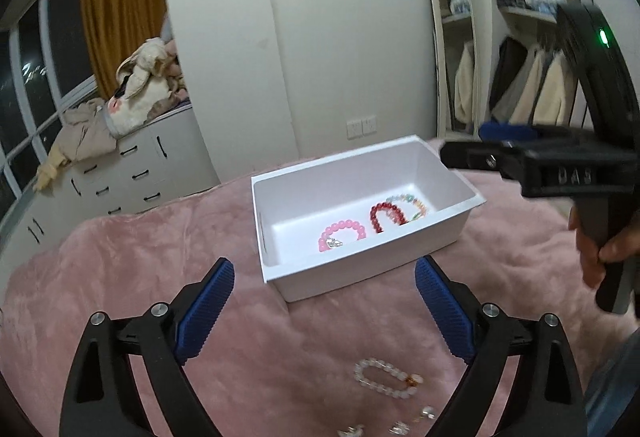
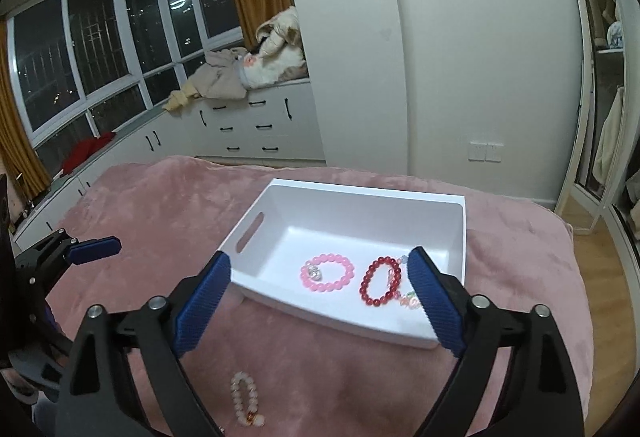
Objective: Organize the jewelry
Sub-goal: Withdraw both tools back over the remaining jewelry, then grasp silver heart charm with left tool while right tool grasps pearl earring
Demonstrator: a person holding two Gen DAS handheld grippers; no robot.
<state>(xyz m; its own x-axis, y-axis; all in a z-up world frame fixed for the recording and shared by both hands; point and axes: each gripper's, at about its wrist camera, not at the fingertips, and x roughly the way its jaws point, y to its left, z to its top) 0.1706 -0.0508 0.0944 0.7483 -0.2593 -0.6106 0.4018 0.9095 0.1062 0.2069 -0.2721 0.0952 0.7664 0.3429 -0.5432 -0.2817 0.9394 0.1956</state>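
A white box [image 1: 276,197] [image 2: 352,193] sits on the pink blanket. Inside lie a pink bead bracelet [image 1: 342,234] [image 2: 328,272], a red bead bracelet [image 1: 380,215] [image 2: 380,281] and a multicoloured bracelet [image 1: 408,201] [image 2: 410,299]. A pale bead bracelet [image 1: 386,377] [image 2: 246,399] lies on the blanket in front of the box, with small silver pieces [image 1: 400,425] near it. My left gripper [image 1: 324,309] is open and empty, above the blanket before the box. My right gripper [image 2: 320,305] is open and empty over the box's near rim; it also shows in the left wrist view [image 1: 492,143].
The pink blanket [image 1: 160,257] [image 2: 160,205] covers the bed. White drawers [image 2: 248,125] with piled clothes stand by the window behind. A mirror [image 1: 452,37] and hanging clothes are at the back right. The left gripper shows at the right wrist view's left edge [image 2: 94,247].
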